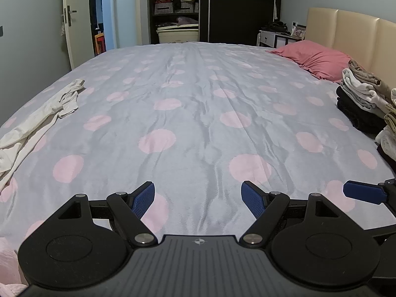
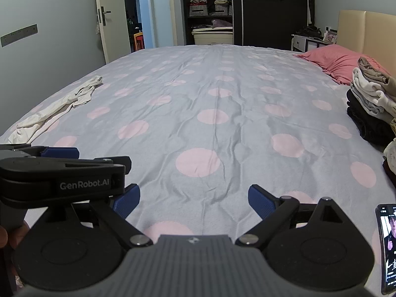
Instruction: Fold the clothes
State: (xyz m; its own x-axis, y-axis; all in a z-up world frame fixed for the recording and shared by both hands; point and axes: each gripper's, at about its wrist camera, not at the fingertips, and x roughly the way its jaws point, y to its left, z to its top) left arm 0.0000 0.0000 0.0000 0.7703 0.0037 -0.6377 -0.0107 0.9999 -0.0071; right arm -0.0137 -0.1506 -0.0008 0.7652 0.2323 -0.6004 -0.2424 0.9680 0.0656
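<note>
Bedside phone [image 2: 388, 250], right view only

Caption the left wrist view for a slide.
Open left gripper hovers over polka-dot bedspread; unfolded white garment lies left, folded clothes stack right.

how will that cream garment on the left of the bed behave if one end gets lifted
The cream garment lies strung out and wrinkled, so it will probably hang limp and trail rather than hold shape. It looks thin, so likely light. On the spotted bedsheet it may drag and bunch, so a pinch from both hand-held grippers would likely control it better.
</note>
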